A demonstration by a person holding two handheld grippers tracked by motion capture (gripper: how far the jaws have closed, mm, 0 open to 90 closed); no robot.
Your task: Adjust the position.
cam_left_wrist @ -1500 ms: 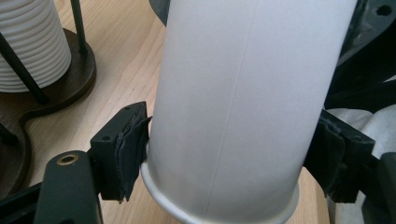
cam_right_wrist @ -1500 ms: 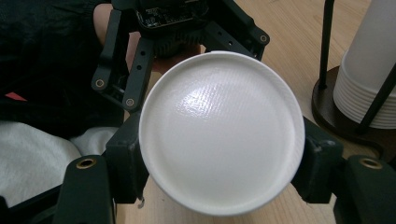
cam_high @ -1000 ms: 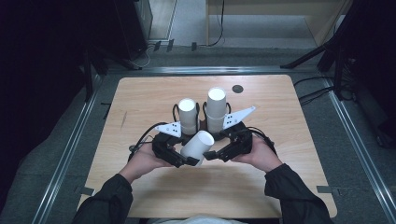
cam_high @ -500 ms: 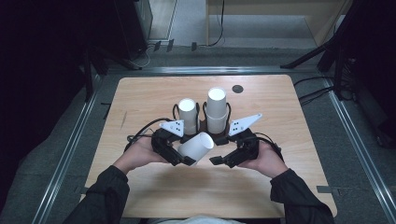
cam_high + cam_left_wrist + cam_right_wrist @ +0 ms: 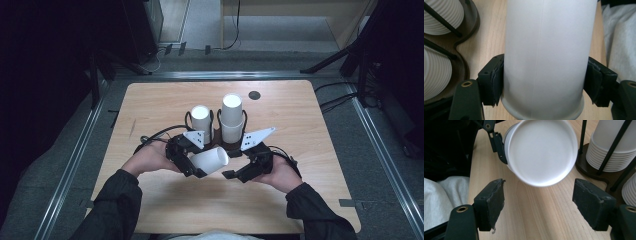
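No readable print on the white cup (image 5: 210, 160). Left gripper (image 5: 192, 167) clamps it sideways near the table's (image 5: 310, 200) middle, just near of the cup stacks (image 5: 232, 120). Right gripper (image 5: 235, 175) has backed off since a second ago; jaws wide, closing slightly, nothing between them.

wooden table (image 5: 320, 190), dark round disc (image 5: 254, 95)

No readable text, labels, brands or numbers anywhere; only small black dot marks on the grey three-cornered plates (image 5: 196, 137), not legible as characters.
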